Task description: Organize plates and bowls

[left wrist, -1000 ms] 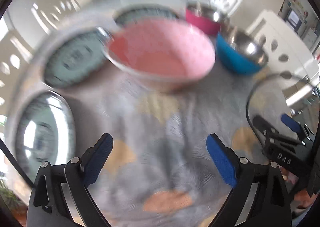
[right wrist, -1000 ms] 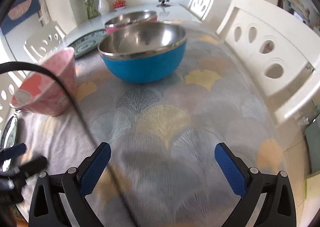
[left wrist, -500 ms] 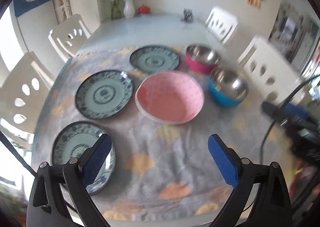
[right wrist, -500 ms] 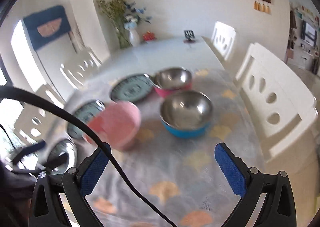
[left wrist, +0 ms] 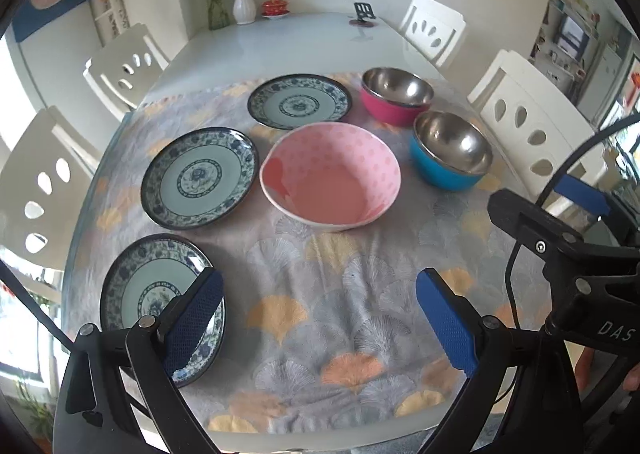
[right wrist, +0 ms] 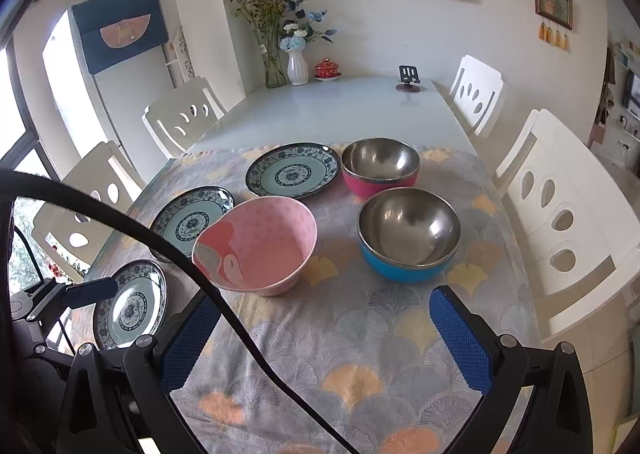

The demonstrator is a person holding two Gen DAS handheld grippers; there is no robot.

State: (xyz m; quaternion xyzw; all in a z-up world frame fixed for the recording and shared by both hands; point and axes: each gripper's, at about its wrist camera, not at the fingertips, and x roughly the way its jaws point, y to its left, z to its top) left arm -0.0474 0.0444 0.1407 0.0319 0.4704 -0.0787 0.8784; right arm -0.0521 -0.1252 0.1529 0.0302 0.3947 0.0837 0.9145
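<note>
- Left gripper (left wrist: 318,316): held wide apart, nothing gripped, above the cloth.
- Right gripper (right wrist: 326,338): likewise spread wide, nothing gripped.
- Pink bowl (left wrist: 330,181): at 12 o'clock.
- Three patterned plates (left wrist: 199,177): set at 9 to 11 o'clock.
- Blue bowl (left wrist: 451,149) and magenta bowl (left wrist: 397,93): at 1 o'clock.

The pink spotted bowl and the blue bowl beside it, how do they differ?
The pink spotted bowl is pink inside and out, while the blue bowl has a shiny metal lining and a blue outside. The pink spotted bowl looks wider, with an uneven rim that dips to one side; the blue bowl has an even round rim. Both stand upright and empty on the patterned cloth, apart from each other.
</note>
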